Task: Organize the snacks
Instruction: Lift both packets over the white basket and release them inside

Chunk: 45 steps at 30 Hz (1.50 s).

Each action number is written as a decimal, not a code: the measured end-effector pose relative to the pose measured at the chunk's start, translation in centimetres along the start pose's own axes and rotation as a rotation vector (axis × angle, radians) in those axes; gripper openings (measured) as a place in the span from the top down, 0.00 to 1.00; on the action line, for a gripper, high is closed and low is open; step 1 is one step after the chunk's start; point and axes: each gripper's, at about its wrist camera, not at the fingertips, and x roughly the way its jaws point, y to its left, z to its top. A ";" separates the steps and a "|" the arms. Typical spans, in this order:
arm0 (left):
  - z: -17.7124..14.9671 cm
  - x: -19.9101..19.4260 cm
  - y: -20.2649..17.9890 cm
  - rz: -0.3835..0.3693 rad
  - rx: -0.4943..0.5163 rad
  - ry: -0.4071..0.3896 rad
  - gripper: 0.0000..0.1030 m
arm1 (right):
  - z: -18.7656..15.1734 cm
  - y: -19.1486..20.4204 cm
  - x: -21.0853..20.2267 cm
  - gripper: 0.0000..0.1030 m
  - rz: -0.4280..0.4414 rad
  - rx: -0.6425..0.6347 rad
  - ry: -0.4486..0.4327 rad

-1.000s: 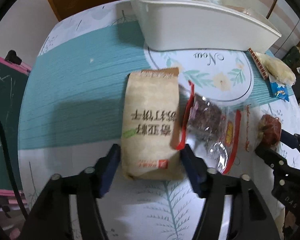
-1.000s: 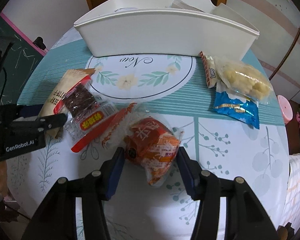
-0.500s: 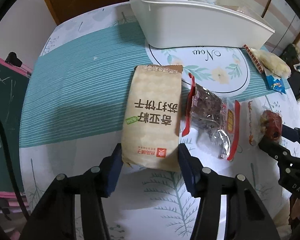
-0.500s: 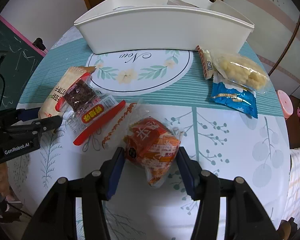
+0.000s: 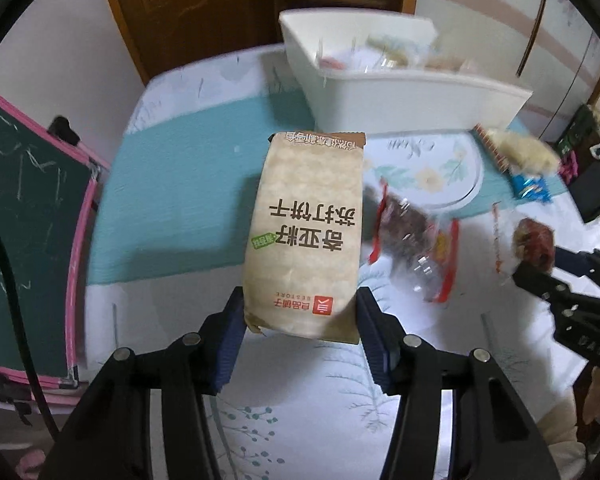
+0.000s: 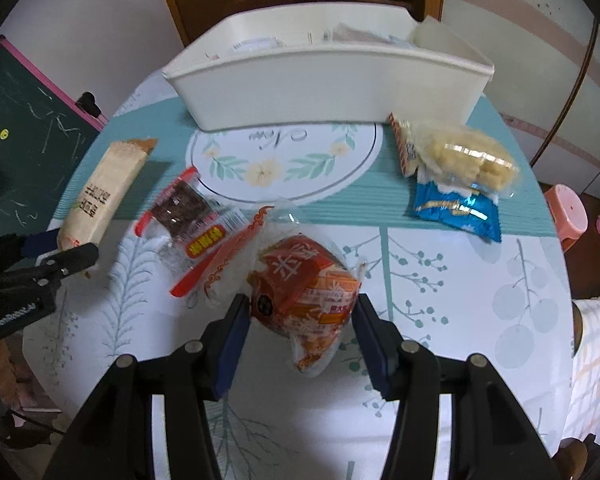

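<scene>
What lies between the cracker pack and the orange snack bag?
The red-edged clear packet of dark snacks lies between the cracker pack and orange snack bag, seen in the right wrist view.

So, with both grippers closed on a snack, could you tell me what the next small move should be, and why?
Probably carry the cracker pack, clamped in the left gripper and apparently raised, forward over the white bin. The bin is open-topped just beyond it. The right gripper grips the orange bun packet and can follow.

Your stock — cracker pack: matt paper-look wrap; orange snack: glossy clear film; bin: smooth white plastic; bench — printed cloth.
</scene>
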 end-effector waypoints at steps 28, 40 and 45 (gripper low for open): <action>16.2 -19.9 -5.5 0.057 0.117 -0.471 0.49 | 15.7 0.6 -23.3 0.48 -0.195 -0.136 -0.592; 25.1 -12.9 -5.3 0.043 0.034 -0.409 0.49 | 25.5 -4.3 -16.1 0.48 -0.154 -0.013 -0.456; 27.6 -6.6 -5.3 0.034 -0.004 -0.343 0.49 | 27.0 -4.8 -10.2 0.47 -0.142 0.021 -0.376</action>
